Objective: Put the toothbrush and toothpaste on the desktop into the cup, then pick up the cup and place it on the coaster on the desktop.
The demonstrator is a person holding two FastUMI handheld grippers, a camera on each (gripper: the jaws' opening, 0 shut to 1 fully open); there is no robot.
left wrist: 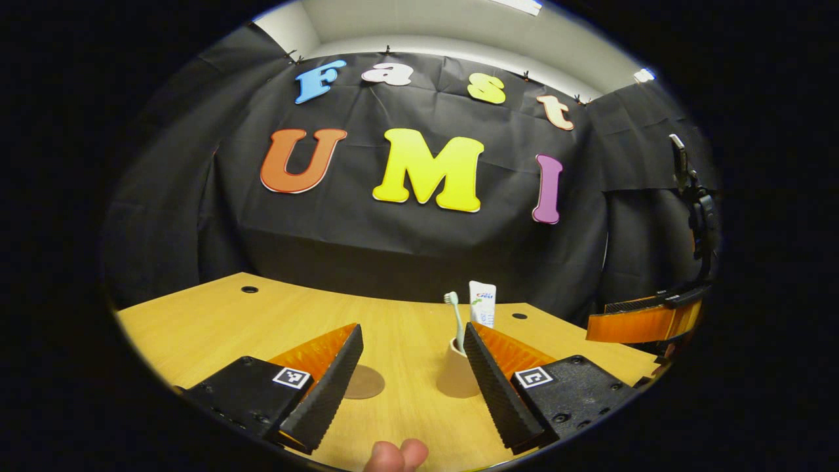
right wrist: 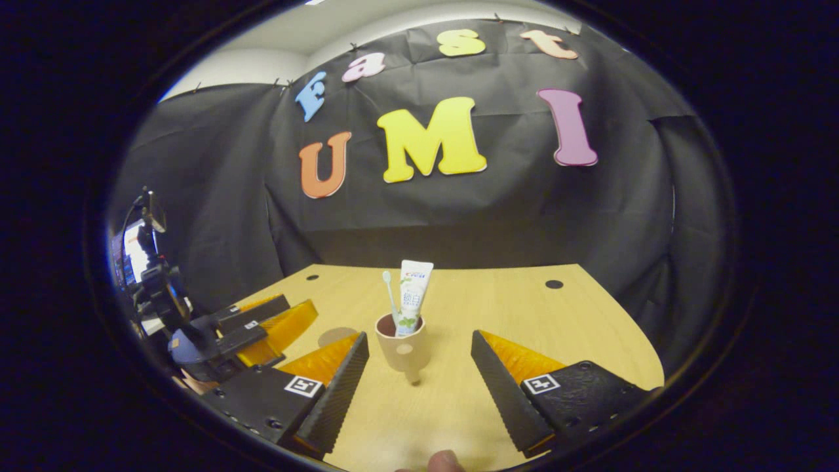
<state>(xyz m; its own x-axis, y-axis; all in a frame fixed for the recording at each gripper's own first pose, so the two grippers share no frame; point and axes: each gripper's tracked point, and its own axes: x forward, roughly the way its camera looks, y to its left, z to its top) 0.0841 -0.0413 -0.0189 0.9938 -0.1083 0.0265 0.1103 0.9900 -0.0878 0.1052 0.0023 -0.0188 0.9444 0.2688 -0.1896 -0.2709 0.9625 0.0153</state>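
Note:
A beige cup (right wrist: 402, 347) stands upright on the wooden desk (right wrist: 524, 314), its handle pointing toward the right gripper view's camera. In it stand a pale green toothbrush (right wrist: 389, 292) and a white toothpaste tube (right wrist: 414, 295). My right gripper (right wrist: 419, 341) is open, just short of the cup and not touching it. A round brown coaster (right wrist: 336, 336) lies flat to the cup's left. In the left gripper view, my left gripper (left wrist: 413, 328) is open above the desk, with the coaster (left wrist: 362, 381) beside its left finger and the cup (left wrist: 457, 377) partly behind its right finger.
The other gripper (left wrist: 645, 321) shows at the right edge of the left gripper view, and the left one (right wrist: 262, 321) at the left in the right gripper view. A dark stand with gear (right wrist: 154, 288) rises beyond the desk's left side. Cable holes (right wrist: 554, 284) mark the desk's rear.

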